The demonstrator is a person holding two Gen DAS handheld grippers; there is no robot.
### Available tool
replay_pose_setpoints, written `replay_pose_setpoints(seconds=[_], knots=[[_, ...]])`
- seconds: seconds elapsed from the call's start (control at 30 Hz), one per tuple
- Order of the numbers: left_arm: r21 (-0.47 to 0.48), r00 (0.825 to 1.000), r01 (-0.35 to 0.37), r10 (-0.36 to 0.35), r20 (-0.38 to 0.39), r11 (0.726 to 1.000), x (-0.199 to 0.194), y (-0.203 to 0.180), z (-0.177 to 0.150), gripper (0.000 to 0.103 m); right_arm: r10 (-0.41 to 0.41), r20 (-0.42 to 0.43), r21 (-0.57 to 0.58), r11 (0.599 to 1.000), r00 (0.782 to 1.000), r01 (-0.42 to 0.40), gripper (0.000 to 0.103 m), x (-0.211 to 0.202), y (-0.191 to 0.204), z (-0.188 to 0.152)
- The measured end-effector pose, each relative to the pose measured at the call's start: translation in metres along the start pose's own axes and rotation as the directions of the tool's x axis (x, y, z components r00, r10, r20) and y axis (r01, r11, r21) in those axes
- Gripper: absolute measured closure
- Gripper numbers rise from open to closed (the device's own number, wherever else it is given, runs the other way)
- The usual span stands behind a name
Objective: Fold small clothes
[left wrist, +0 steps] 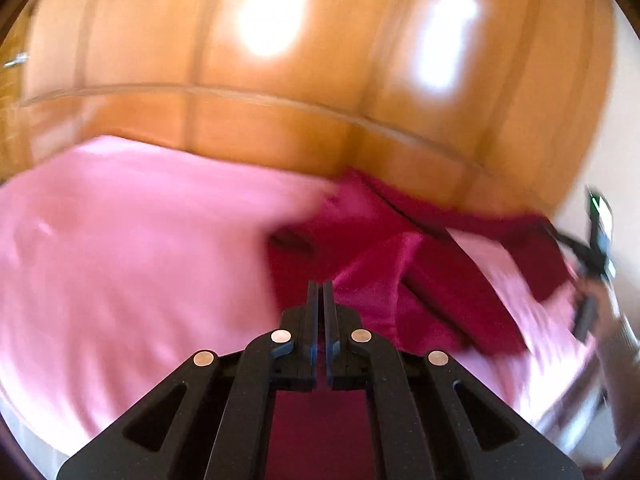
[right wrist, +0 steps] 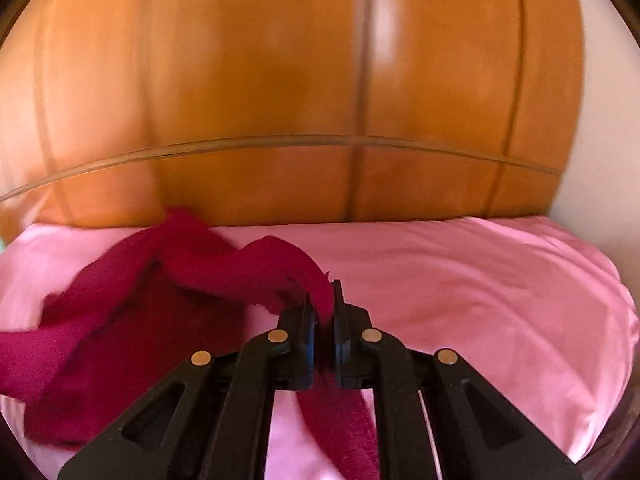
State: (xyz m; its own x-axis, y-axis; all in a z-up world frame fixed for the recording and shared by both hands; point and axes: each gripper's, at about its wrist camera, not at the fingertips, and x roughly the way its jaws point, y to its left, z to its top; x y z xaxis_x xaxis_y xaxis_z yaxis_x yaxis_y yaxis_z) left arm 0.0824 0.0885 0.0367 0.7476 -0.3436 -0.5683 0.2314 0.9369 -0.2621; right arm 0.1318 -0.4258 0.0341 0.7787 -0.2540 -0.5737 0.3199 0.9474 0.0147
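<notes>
A dark red garment (right wrist: 120, 320) lies crumpled on the pink bed sheet (right wrist: 480, 300). My right gripper (right wrist: 323, 296) is shut on an edge of the garment, and the cloth runs between its fingers and hangs below. In the left wrist view the garment (left wrist: 380, 280) lies ahead and to the right, blurred. My left gripper (left wrist: 320, 292) has its fingers almost together; red cloth shows beneath it, but whether it grips cloth is not clear. The right gripper (left wrist: 592, 256) shows at the far right of that view.
A wooden headboard (right wrist: 280, 100) stands behind the bed. The pink sheet (left wrist: 120, 260) spreads wide to the left. A pale wall (right wrist: 600, 120) is at the right, past the bed's edge.
</notes>
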Motion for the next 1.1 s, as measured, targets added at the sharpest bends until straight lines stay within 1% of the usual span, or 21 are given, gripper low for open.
replay_pose_setpoints(seconds=[0.13, 0.23, 0.33, 0.37, 0.43, 0.47, 0.5, 0.53, 0.57, 0.63, 0.7, 0.73, 0.77, 0.8, 0.83, 0.9, 0.93, 0.97, 1.03, 1.07, 1.1], knots=[[-0.092, 0.991, -0.124, 0.127, 0.028, 0.988, 0.012, 0.057, 0.044, 0.102, -0.096, -0.076, 0.07, 0.992, 0.992, 0.102, 0.097, 0.051, -0.041, 0.025], [-0.176, 0.973, -0.226, 0.229, 0.002, 0.958, 0.034, 0.103, 0.074, 0.102, -0.161, -0.131, 0.095, 0.98, 0.978, 0.174, 0.097, 0.083, -0.063, 0.038], [-0.252, 0.946, -0.323, 0.322, -0.049, 0.912, 0.061, 0.143, 0.097, 0.102, -0.201, -0.179, 0.097, 0.97, 0.963, 0.221, 0.097, 0.109, -0.076, 0.05], [-0.288, 0.933, -0.359, 0.353, -0.075, 0.888, 0.071, 0.158, 0.103, 0.102, -0.209, -0.193, 0.094, 0.969, 0.959, 0.23, 0.096, 0.118, -0.078, 0.053], [-0.312, 0.916, -0.4, 0.385, -0.111, 0.862, 0.083, 0.177, 0.111, 0.102, -0.233, -0.207, 0.083, 0.964, 0.95, 0.254, 0.094, 0.129, -0.078, 0.058], [-0.322, 0.893, -0.449, 0.429, -0.134, 0.833, 0.092, 0.186, 0.114, 0.102, -0.242, -0.207, 0.075, 0.962, 0.948, 0.262, 0.085, 0.132, -0.077, 0.06], [-0.335, 0.879, -0.475, 0.451, -0.153, 0.814, 0.097, 0.191, 0.114, 0.102, -0.243, -0.202, 0.067, 0.963, 0.949, 0.261, 0.07, 0.132, -0.076, 0.063], [-0.352, 0.876, -0.481, 0.453, -0.164, 0.803, 0.1, 0.2, 0.115, 0.102, -0.251, -0.188, 0.062, 0.962, 0.949, 0.267, 0.055, 0.131, -0.076, 0.066], [-0.371, 0.877, -0.479, 0.448, -0.173, 0.796, 0.102, 0.207, 0.113, 0.102, -0.268, -0.157, 0.057, 0.958, 0.95, 0.28, 0.035, 0.126, -0.074, 0.068], [-0.377, 0.874, -0.485, 0.453, -0.177, 0.789, 0.098, 0.21, 0.108, 0.102, -0.246, -0.126, 0.048, 0.966, 0.961, 0.253, 0.035, 0.116, -0.069, 0.064], [-0.369, 0.897, -0.442, 0.41, -0.167, 0.817, 0.093, 0.204, 0.101, 0.102, -0.182, -0.128, 0.046, 0.981, 0.975, 0.189, 0.035, 0.104, -0.064, 0.056], [-0.359, 0.912, -0.41, 0.375, -0.166, 0.839, 0.091, 0.2, 0.095, 0.102, -0.108, -0.136, 0.055, 0.992, 0.985, 0.116, 0.035, 0.094, -0.06, 0.047], [-0.34, 0.934, -0.354, 0.315, -0.166, 0.871, 0.088, 0.189, 0.082, 0.102, -0.029, -0.153, 0.068, 0.997, 0.988, 0.04, 0.035, 0.09, -0.057, 0.038], [-0.326, 0.949, -0.308, 0.266, -0.168, 0.894, 0.085, 0.181, 0.071, 0.102, 0.046, -0.178, 0.079, 0.996, 0.983, -0.032, 0.035, 0.082, -0.052, 0.026], [-0.309, 0.965, -0.24, 0.191, -0.18, 0.92, 0.082, 0.168, 0.053, 0.102, 0.14, -0.211, 0.098, 0.988, 0.967, -0.121, 0.035, 0.074, -0.045, 0.01], [-0.303, 0.974, -0.151, 0.089, -0.209, 0.941, 0.078, 0.147, 0.027, 0.102, 0.286, -0.266, 0.14, 0.956, 0.921, -0.256, 0.038, 0.062, -0.033, -0.02], [-0.307, 0.975, -0.101, 0.033, -0.221, 0.946, 0.075, 0.136, 0.013, 0.102, 0.351, -0.293, 0.161, 0.935, 0.889, -0.315, 0.04, 0.056, -0.025, -0.035], [-0.314, 0.97, -0.041, -0.038, -0.242, 0.948, 0.073, 0.123, -0.006, 0.102, 0.414, -0.326, 0.185, 0.91, 0.85, -0.372, 0.045, 0.051, -0.016, -0.053], [-0.326, 0.956, 0.017, -0.111, -0.271, 0.945, 0.071, 0.103, -0.03, 0.102, 0.483, -0.37, 0.216, 0.875, 0.793, -0.432, 0.053, 0.044, 0.0, -0.078], [-0.339, 0.946, 0.061, -0.163, -0.281, 0.939, 0.069, 0.09, -0.045, 0.102, 0.508, -0.386, 0.227, 0.861, 0.77, -0.455, 0.056, 0.042, 0.005, -0.089], [-0.359, 0.935, 0.095, -0.207, -0.287, 0.928, 0.068, 0.081, -0.057, 0.098, 0.528, -0.402, 0.235, 0.849, 0.748, -0.473, 0.058, 0.04, 0.011, -0.099]])
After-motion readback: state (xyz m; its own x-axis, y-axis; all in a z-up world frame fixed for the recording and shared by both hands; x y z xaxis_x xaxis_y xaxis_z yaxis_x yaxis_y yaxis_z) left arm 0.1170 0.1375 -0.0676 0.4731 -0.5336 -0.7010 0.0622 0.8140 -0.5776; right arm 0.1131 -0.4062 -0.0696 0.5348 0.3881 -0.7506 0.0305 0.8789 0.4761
